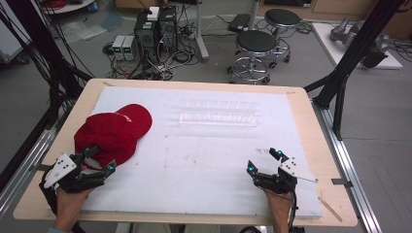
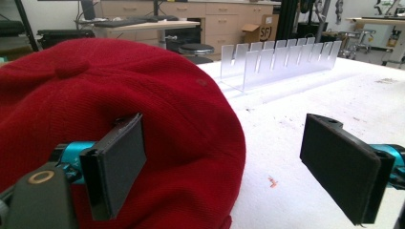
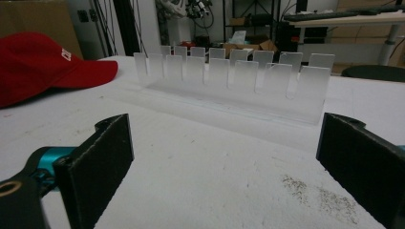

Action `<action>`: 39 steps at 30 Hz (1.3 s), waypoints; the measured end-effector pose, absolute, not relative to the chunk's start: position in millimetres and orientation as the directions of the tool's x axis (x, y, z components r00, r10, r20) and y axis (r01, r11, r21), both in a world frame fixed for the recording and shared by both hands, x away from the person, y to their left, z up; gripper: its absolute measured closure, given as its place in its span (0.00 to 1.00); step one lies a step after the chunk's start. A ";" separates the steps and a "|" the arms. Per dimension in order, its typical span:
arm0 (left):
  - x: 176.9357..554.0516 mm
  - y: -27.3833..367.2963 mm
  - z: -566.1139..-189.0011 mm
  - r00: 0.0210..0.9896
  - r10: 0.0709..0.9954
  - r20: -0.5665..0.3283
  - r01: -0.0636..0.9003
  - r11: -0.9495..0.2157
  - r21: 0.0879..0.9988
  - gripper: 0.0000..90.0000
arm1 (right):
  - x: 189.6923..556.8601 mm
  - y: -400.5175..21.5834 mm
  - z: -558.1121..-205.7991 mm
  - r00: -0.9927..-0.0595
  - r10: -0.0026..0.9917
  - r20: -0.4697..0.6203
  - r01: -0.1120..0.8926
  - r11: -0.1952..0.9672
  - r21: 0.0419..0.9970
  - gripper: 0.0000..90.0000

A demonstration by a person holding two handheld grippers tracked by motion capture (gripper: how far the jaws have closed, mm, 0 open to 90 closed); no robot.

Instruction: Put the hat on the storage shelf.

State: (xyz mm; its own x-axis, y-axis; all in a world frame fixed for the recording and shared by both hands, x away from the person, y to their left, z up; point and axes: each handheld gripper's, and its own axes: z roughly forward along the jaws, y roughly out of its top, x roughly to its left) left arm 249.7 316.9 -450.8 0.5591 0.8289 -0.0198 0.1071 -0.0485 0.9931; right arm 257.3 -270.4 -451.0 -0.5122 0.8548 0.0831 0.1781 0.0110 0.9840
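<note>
A red baseball cap [image 1: 114, 131] lies on the white mat [image 1: 204, 160] at the left, brim pointing toward the far side. My left gripper [image 1: 101, 160] stands open at the cap's near edge; in the left gripper view the cap [image 2: 143, 119] bulges between and behind the jaws, the left pad [image 2: 117, 162] right against its cloth. My right gripper [image 1: 265, 161] is open over bare mat at the near right, with nothing between its pads. A clear slotted acrylic rack [image 1: 218, 112] stands at the far middle, and the right gripper view shows the rack [image 3: 229, 78] straight ahead with the cap [image 3: 43, 64] at far left.
The wooden table edge [image 1: 335, 194] rims the mat. Black frame posts [image 1: 347, 68] rise at both sides. Stools [image 1: 255, 48] and computer boxes [image 1: 155, 31] stand on the floor beyond the table.
</note>
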 end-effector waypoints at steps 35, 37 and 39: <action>241.3 323.6 -418.5 0.577 0.816 0.032 0.083 -0.098 0.992 0.15 | 256.8 -272.6 -451.3 -0.503 0.858 0.102 0.177 -0.014 0.984 0.05; 240.7 328.2 -410.2 0.578 0.815 0.043 0.084 -0.112 0.990 0.15 | 256.9 -272.6 -451.4 -0.502 0.859 0.104 0.179 -0.014 0.984 0.05; 241.0 333.1 -404.2 0.580 0.814 0.040 0.090 -0.113 0.990 0.15 | 256.8 -272.6 -451.3 -0.502 0.858 0.105 0.180 -0.015 0.984 0.05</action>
